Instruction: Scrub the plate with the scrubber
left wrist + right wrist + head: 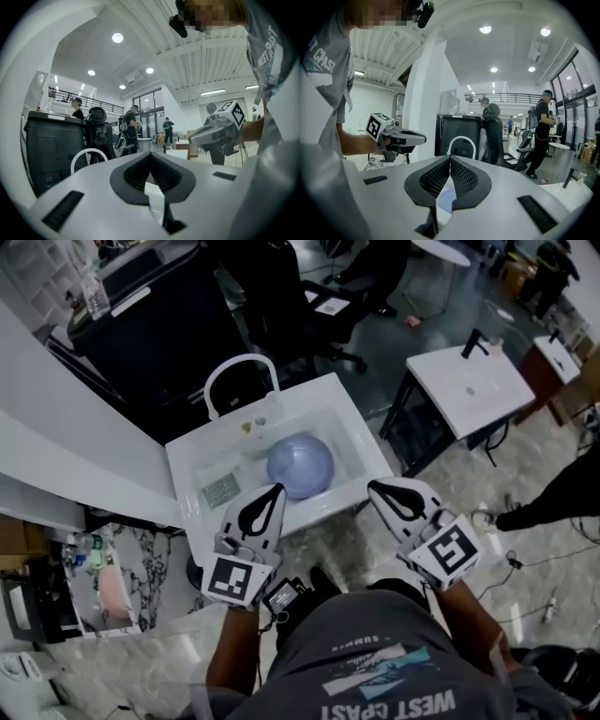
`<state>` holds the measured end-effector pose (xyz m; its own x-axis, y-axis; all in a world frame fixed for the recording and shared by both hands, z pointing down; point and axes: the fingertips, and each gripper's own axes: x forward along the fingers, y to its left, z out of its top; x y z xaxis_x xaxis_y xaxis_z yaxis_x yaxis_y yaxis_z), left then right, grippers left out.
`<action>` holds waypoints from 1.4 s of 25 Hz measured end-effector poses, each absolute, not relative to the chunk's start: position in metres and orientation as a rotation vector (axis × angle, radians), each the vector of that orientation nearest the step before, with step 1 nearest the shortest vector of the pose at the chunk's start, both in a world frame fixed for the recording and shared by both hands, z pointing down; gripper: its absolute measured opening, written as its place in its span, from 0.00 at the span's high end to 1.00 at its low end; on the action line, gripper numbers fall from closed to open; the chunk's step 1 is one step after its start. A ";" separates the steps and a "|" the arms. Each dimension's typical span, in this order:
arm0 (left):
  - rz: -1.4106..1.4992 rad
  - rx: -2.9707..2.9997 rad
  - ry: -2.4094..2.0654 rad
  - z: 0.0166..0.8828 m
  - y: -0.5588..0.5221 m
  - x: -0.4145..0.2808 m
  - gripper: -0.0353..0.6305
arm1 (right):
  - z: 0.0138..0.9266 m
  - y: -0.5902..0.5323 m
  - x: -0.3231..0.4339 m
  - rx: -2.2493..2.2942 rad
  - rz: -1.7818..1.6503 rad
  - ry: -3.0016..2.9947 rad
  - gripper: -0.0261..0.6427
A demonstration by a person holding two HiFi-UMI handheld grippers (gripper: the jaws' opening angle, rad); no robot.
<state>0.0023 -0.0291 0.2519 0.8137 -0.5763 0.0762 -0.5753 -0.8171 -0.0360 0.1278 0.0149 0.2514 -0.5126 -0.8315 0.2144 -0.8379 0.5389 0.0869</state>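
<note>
Your left gripper [277, 490] hangs over the near edge of the white sink [357, 424], with its jaws pressed together at the tips and nothing between them. In the left gripper view [150, 155] the two dark pads meet in a single line.

Your right gripper [379, 489] is just off the sink's near right corner, level with the left one and well apart from it. Its jaws are also closed tip to tip and hold nothing. In the right gripper view [450, 160] a sliver of blue shows through the narrow slot below the tips.

The blue plate [300, 465] lies flat in the basin, toward the right side and close to the near wall, between your two grippers and beyond them. The scrubber [221, 489], a greenish rectangle, lies on the basin floor at the near left corner, beside the plate and apart from it. Neither gripper touches the plate or the scrubber.

A white arched faucet [241, 367] stands at the sink's far left corner. A second white sink [469, 381] stands to the right, well apart.
</note>
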 end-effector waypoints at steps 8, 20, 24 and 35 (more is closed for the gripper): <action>-0.197 -2.954 1.086 0.265 -0.056 -0.028 0.94 | 0.259 -0.024 0.118 1.339 0.080 -2.581 0.92; -0.312 -2.827 1.429 0.290 -0.102 -0.066 0.94 | 0.291 -0.105 0.113 1.124 0.128 -2.701 0.92; -0.338 -2.801 1.525 0.300 -0.122 -0.073 0.94 | 0.299 -0.132 0.107 1.041 0.148 -2.721 0.92; -0.514 -2.728 1.714 0.359 -0.163 -0.108 0.94 | 0.329 -0.183 0.084 0.857 0.225 -2.746 0.92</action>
<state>-0.1079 -0.1632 0.3589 0.4003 -0.8564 0.3262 -0.8945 -0.4425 -0.0639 0.0837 -0.1832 0.3290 -0.7941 -0.5361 0.2864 -0.5756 0.8147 -0.0708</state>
